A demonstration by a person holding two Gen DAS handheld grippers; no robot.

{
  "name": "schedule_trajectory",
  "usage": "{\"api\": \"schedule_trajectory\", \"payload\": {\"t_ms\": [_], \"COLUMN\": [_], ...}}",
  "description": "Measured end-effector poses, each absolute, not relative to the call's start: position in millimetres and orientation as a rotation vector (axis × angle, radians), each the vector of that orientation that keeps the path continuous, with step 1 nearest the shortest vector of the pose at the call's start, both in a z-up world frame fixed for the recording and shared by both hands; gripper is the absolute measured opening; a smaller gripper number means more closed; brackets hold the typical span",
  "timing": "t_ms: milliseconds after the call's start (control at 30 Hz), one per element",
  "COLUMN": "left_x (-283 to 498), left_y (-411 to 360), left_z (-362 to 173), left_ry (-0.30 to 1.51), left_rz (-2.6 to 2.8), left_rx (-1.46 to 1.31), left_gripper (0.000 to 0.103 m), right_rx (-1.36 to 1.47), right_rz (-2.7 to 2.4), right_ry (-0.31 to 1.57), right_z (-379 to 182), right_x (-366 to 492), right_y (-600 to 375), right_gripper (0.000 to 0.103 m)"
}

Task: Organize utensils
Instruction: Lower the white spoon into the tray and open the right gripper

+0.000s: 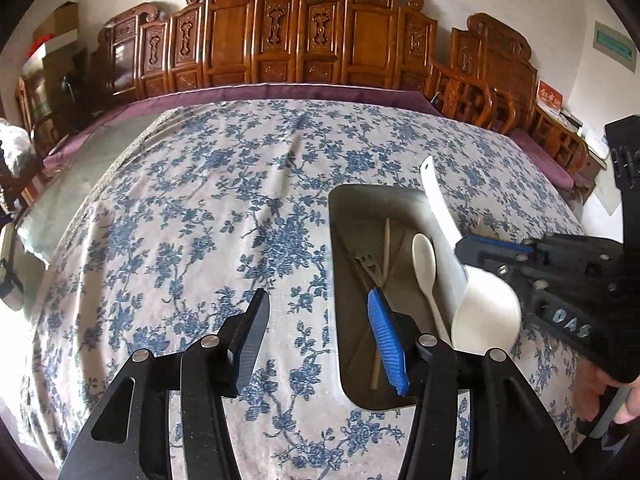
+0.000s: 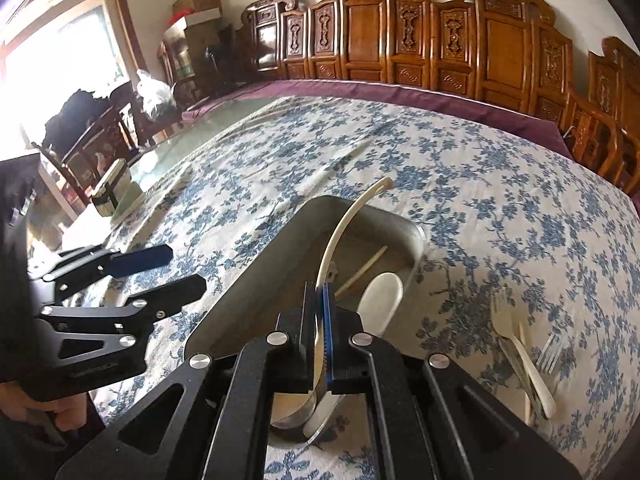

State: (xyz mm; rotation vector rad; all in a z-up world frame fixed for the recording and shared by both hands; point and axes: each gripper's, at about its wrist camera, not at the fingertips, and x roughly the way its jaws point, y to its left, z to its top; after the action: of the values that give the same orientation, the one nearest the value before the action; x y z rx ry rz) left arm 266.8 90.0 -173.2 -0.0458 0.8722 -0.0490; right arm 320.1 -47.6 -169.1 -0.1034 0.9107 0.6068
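The metal tray sits on the flowered tablecloth toward the near right side of the table, and it is already partly filled: a small white spoon lies along its right half, a thin wooden chopstick runs down the middle, and a darker slotted utensil rests beside it, too shadowed to name for sure. The right gripper is clamped tight on the large white ladle, pinching it just above the bowl, with the long curved handle arching out over the tray toward its far end; the ladle looks to be on its way in but is not yet lying flat among the others. The left gripper stands about half open with nothing between its fingers, hovering over the tray's near left edge and the cloth beside it. To the right of the tray, well apart from it, some pieces still wait on the cloth: a white plastic fork, a metal fork, and at least one more metal piece lying under the white fork that I cannot make out. I would say the job is around halfway, with the ladle to set down and that small group on the right left to collect.
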Motion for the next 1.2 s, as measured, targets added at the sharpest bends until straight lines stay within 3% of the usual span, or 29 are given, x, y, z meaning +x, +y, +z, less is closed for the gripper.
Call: {"api": "schedule_trajectory", "payload": {"t_ms": [467,1200], "left_x": [265.7,264.5], "left_y": [96.2,92.2], "left_z": [-171.5,-171.7], "left_ry": [0.867,0.864], "left_rz": [-0.035,-0.035], "left_rx": [-0.045,-0.026], "left_gripper": [0.049,0.049], "right_rx": [-0.085,-0.02], "right_rz": [0.648,0.662], "right_ry": [0.971,0.937], "right_z": [-200.3,-185.1], "right_x": [322.7,320.0], "right_y": [-33.3,-51.6], "right_gripper": [0.004,0.006]}}
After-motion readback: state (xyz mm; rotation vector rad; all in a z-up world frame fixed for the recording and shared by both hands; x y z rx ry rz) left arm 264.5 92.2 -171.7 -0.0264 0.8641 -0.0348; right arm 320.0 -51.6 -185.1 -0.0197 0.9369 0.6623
